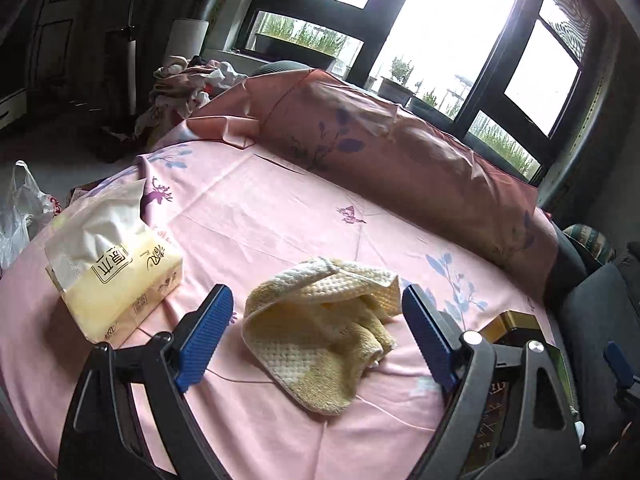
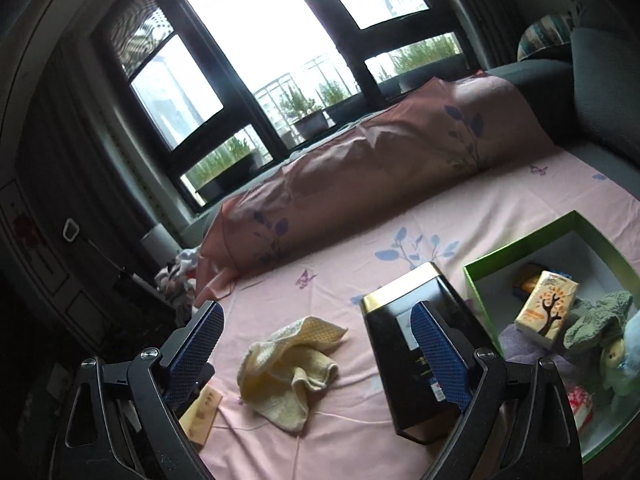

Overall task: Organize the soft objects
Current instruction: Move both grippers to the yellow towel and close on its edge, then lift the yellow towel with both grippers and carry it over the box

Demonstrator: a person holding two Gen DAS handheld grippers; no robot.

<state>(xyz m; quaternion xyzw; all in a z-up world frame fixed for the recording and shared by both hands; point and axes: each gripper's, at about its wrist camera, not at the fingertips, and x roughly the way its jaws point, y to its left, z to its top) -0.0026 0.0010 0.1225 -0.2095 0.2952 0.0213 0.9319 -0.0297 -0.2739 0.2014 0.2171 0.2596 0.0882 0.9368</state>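
A crumpled yellow towel (image 1: 320,328) (image 2: 290,368) lies on the pink bedsheet (image 1: 260,208). My left gripper (image 1: 318,300) is open, its blue pads on either side of the towel and clear of it. My right gripper (image 2: 318,320) is also open with nothing held; the towel shows between its fingers, further off. A soft tissue pack (image 1: 112,276) lies left of the left gripper. At the right, a green box (image 2: 532,240) holds a small tissue pack (image 2: 546,304), a grey-green cloth (image 2: 600,316), a purple cloth (image 2: 516,344) and a plush toy (image 2: 624,356).
A black tin with a gold rim (image 2: 408,344) (image 1: 516,322) lies between the towel and the green box. A long pink pillow (image 1: 400,148) (image 2: 360,168) runs along the window side. A clothes pile (image 1: 184,80) and a plastic bag (image 1: 20,208) sit beyond the bed's edge.
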